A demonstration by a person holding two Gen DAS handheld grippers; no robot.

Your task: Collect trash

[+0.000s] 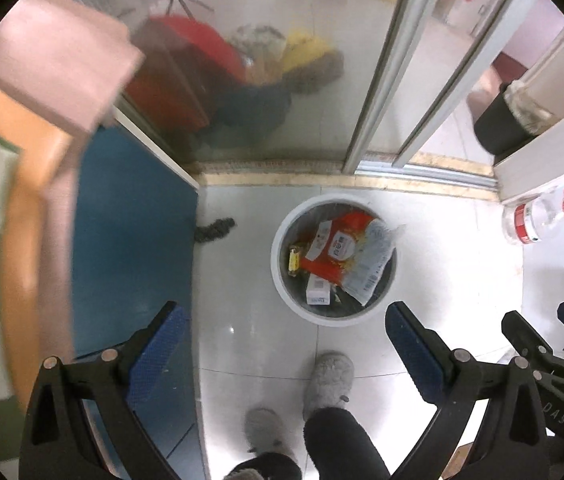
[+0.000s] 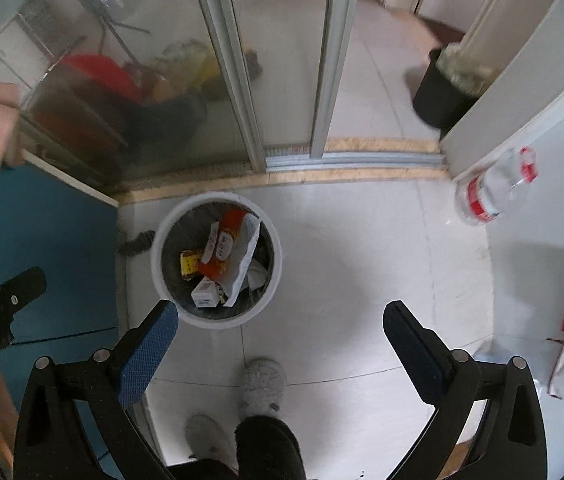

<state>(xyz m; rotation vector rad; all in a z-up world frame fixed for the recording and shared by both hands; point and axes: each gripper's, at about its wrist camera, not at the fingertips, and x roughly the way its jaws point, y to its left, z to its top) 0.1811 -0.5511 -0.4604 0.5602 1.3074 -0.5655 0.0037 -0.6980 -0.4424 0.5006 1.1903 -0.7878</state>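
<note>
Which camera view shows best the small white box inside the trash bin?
The left wrist view: the small white box lies near the middle, sharp, inside the white trash bin. The right wrist view shows it too, but partly under wrappers.

A home entryway: tiled floor (image 2: 361, 280), sliding glass door (image 2: 282, 60), fuzzy slippers (image 2: 262, 384).

Pale tiled floor (image 1: 433, 264) carries a white waste bin (image 1: 282, 276) holding wrappers. Dark fuzzy clump (image 1: 218, 229) lies left of the bin, against the blue panel (image 1: 134, 220). Two grey slippers (image 1: 327, 380) stand on the tiles on the bin's near side.
</note>
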